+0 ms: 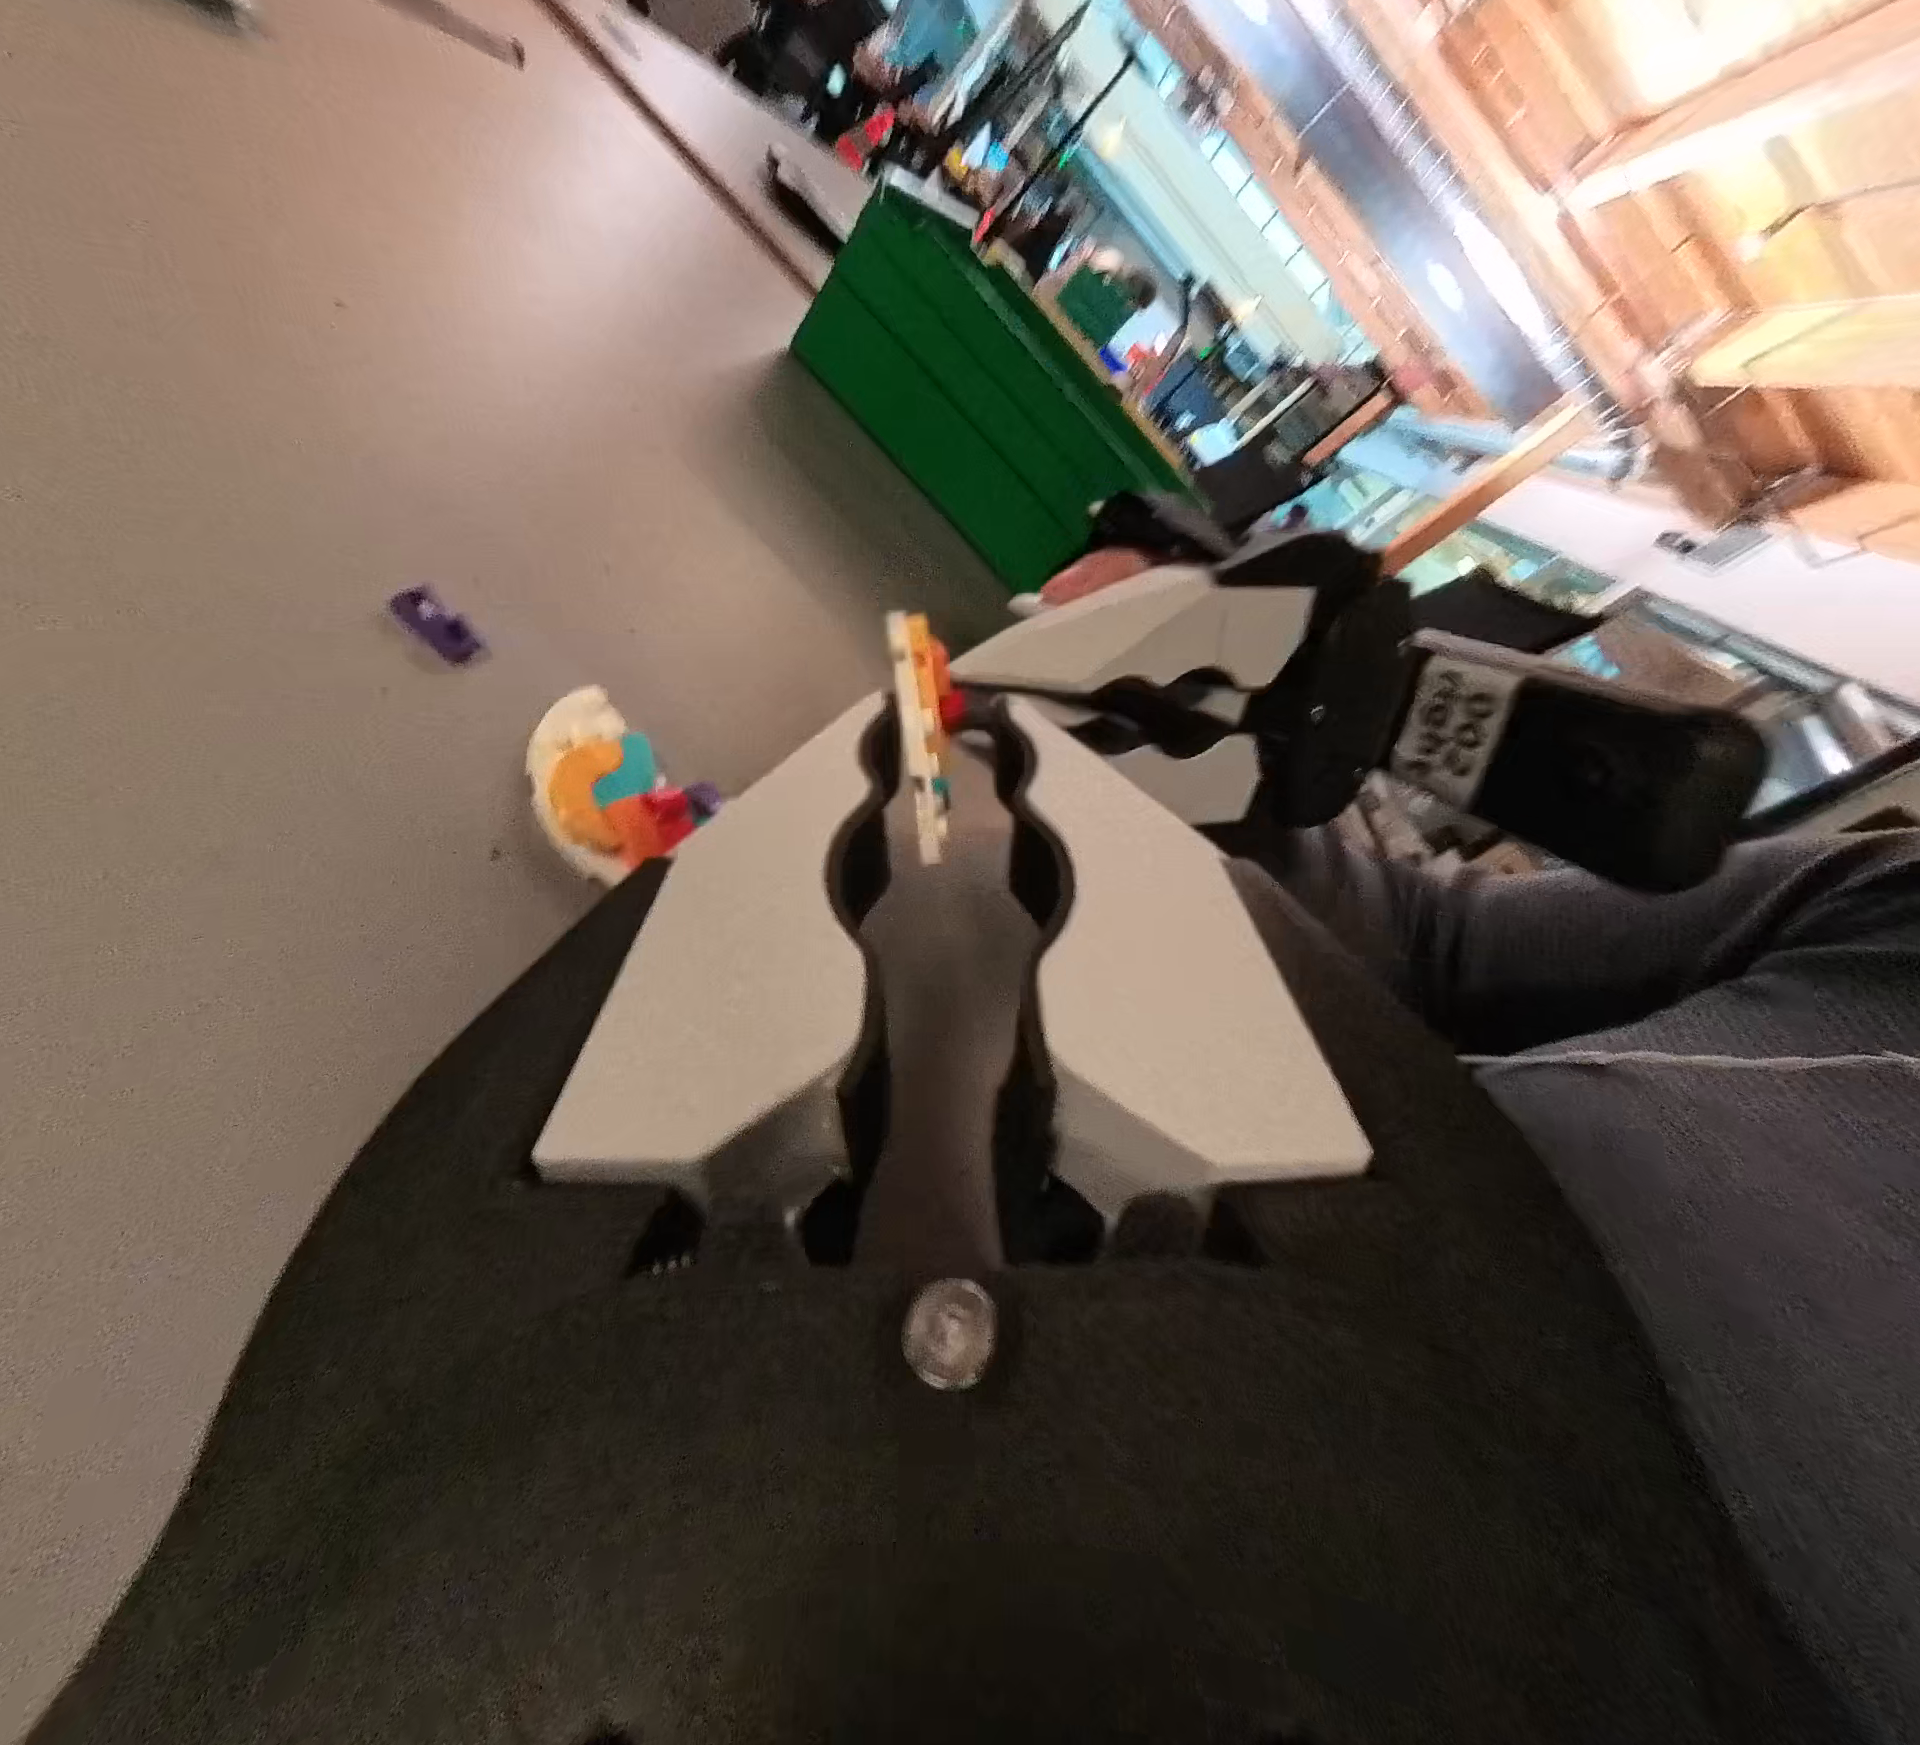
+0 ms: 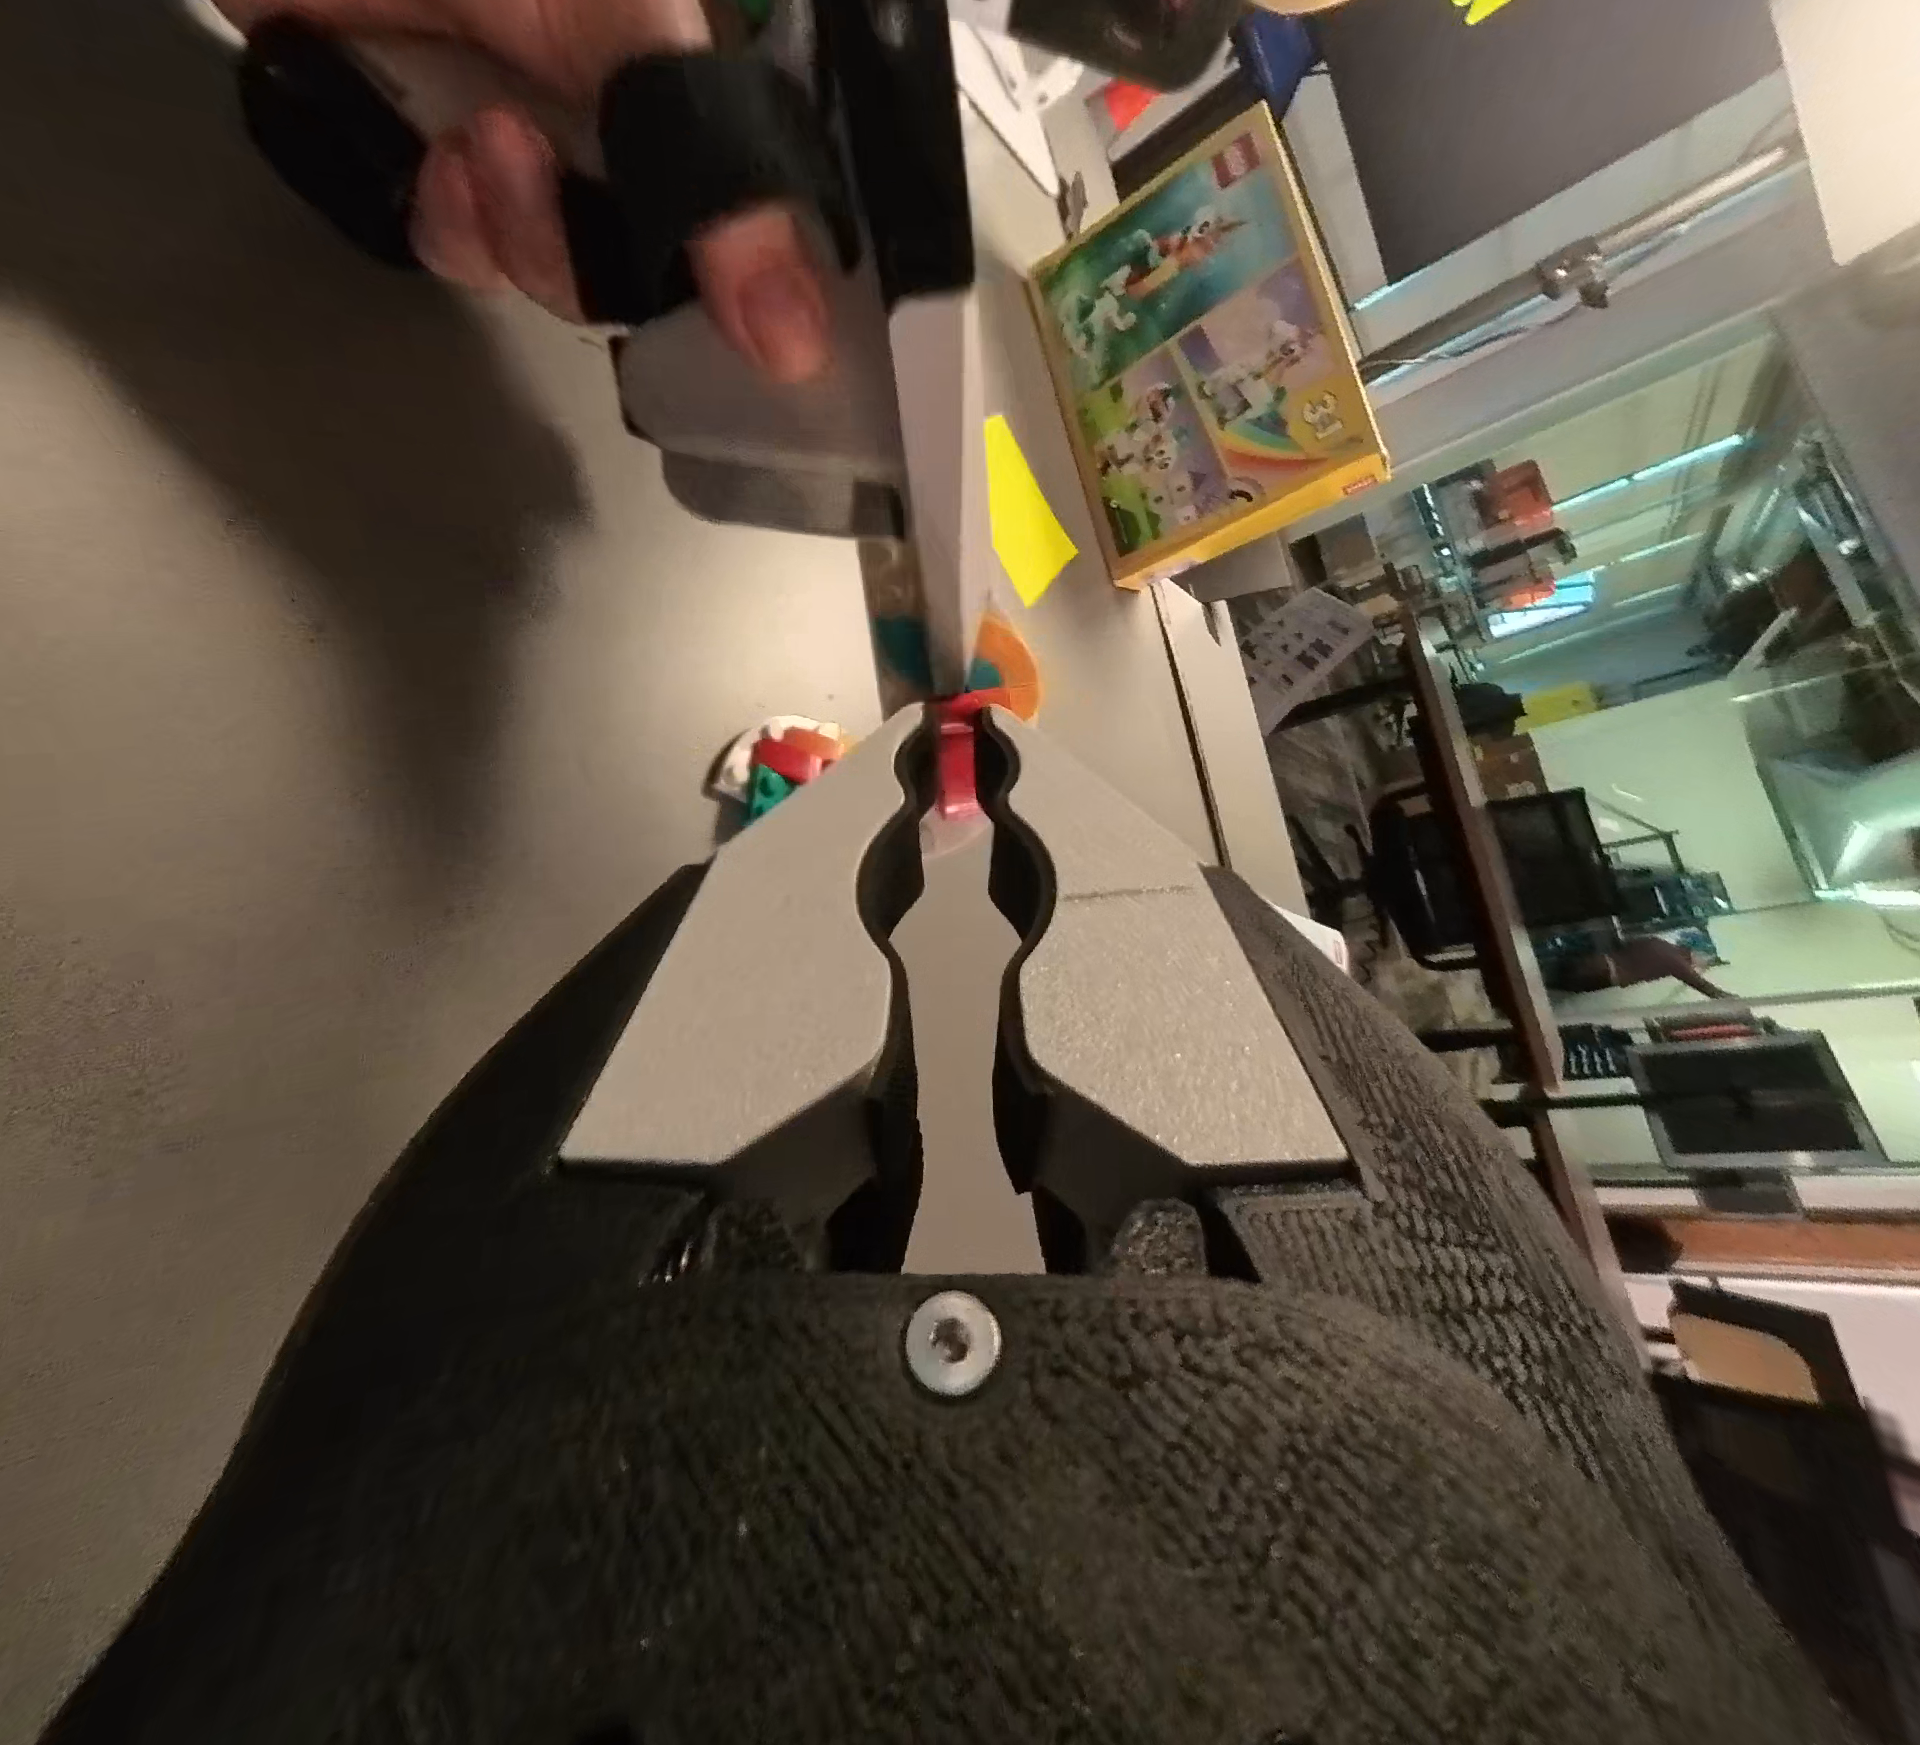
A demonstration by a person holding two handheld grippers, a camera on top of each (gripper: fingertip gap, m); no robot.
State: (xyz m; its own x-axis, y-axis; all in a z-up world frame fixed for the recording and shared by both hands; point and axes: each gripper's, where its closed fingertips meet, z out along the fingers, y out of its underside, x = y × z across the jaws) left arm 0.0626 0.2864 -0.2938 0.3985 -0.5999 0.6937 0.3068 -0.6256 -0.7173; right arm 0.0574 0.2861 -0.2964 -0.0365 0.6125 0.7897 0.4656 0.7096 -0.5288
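L gripper (image 1: 940,739) pinches plate assy (image 1: 920,760); R gripper (image 2: 961,739) clamps red brick (image 2: 956,776).

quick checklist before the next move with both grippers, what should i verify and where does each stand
1. Left gripper shut on the thin cream brick plate with orange and teal pieces: ok.
2. Right gripper shut on the small red brick: ok.
3. Red brick meets the plate: touching at the tips, seating cannot tell.
4. Right gripper's tip close beside the left fingers: contact cannot tell.
5. Loose pile of coloured bricks on the grey table apart from both grippers: ok.
6. Small purple brick lying alone, out of the way: ok.
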